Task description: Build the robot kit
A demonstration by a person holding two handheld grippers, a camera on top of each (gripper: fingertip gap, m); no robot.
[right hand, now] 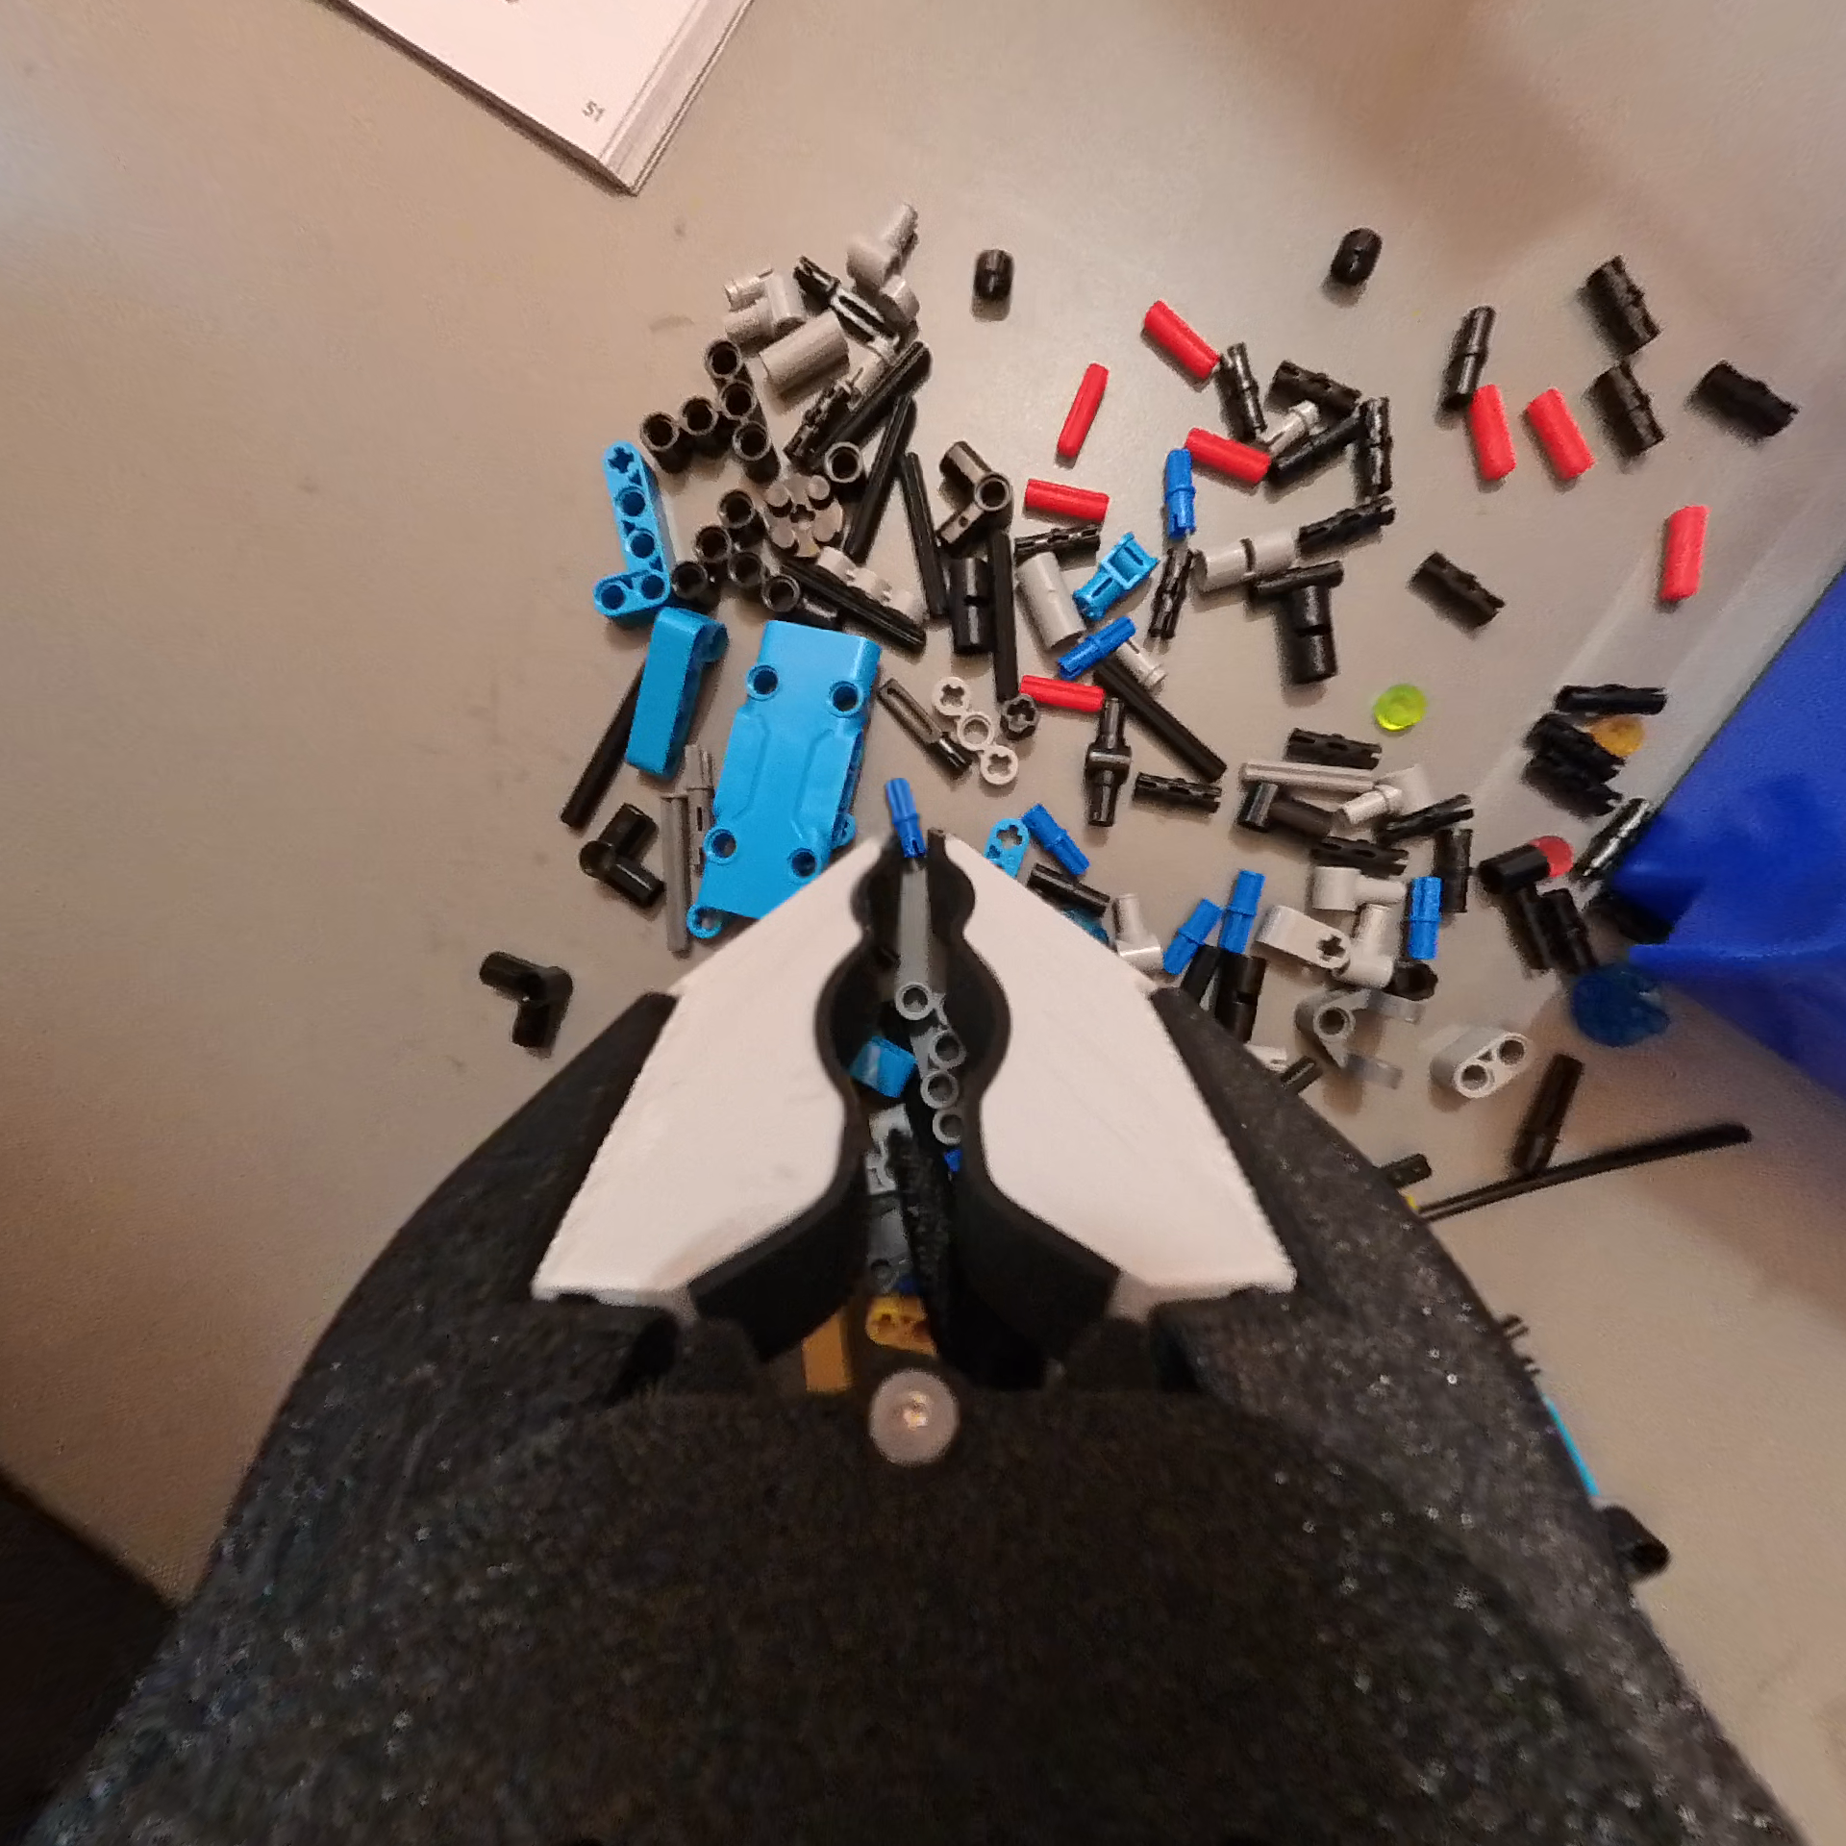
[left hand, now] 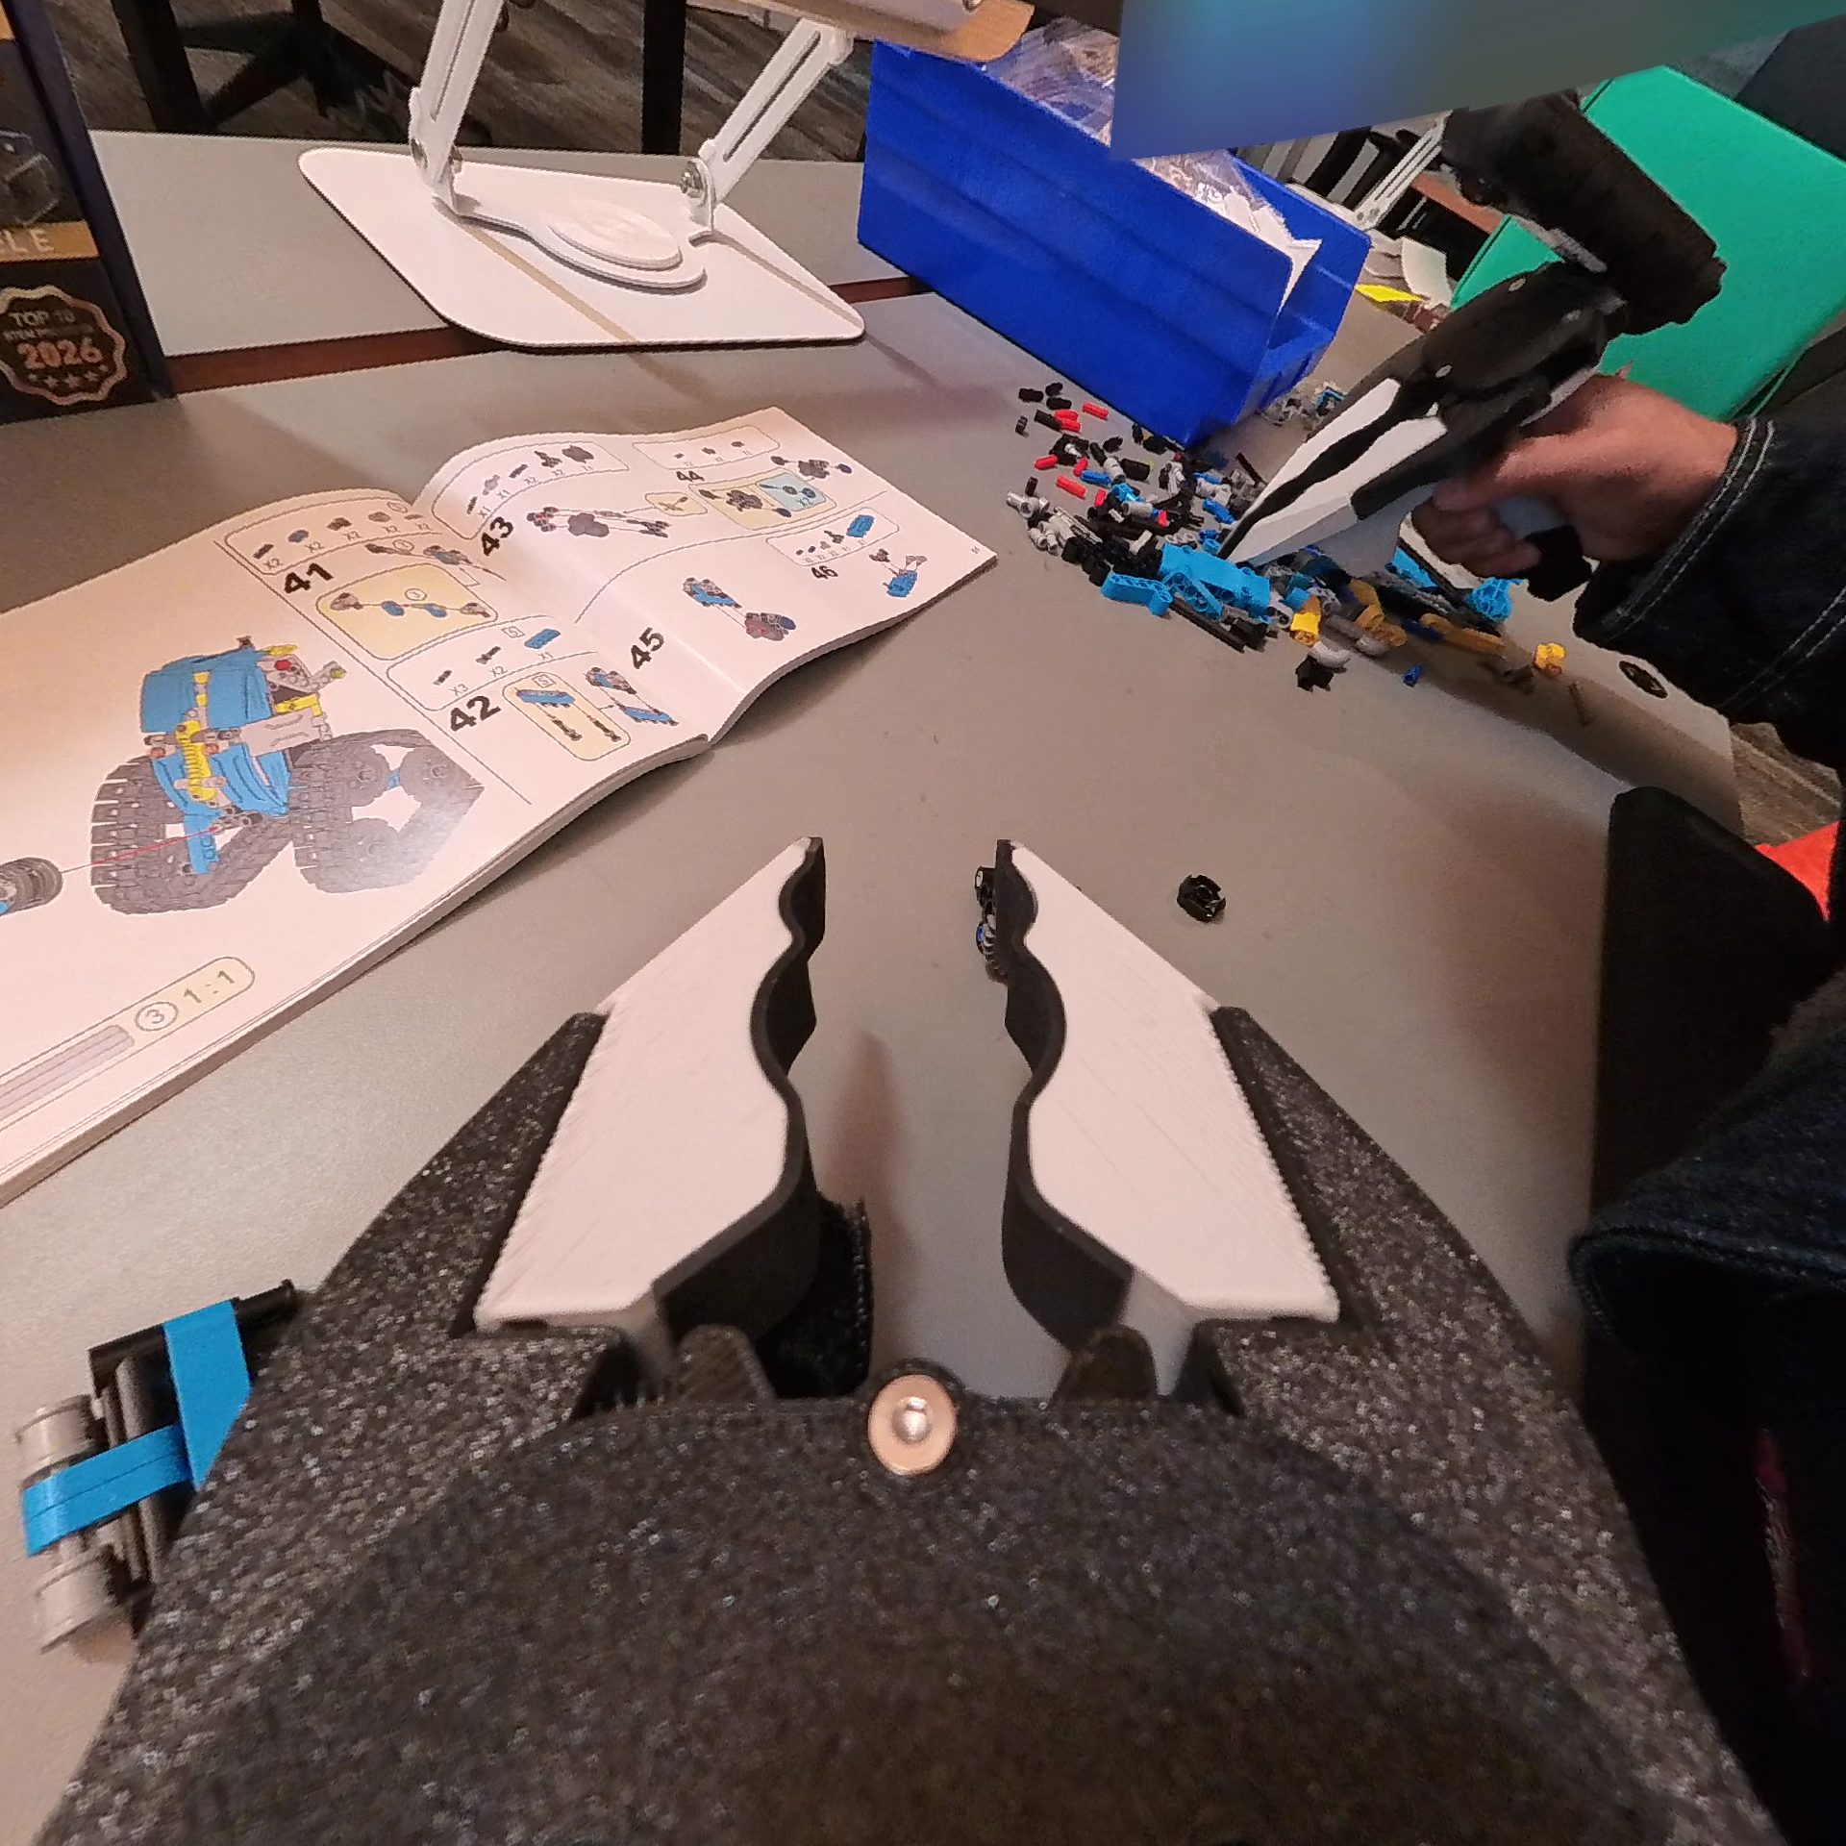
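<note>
Fingers of the left gripper [left hand: 909, 849] stand spread apart over bare grey table [left hand: 999, 719] near a small black piece [left hand: 1200, 896], while the right gripper [right hand: 914, 849] pinches a blue pin [right hand: 904, 819] above the scattered building-toy parts [right hand: 1099, 559], beside the blue bin [right hand: 1758, 819].

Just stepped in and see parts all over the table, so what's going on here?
A person holds a claw in each hand over a grey table. The right claw is nearly shut over a heap of small building pieces, with a small blue pin at its tips; whether it grips the pin is unclear. The left claw hovers open above bare table, with a small black part against one fingertip. An open instruction booklet lies to its left, and a blue bin stands behind the heap.
</note>
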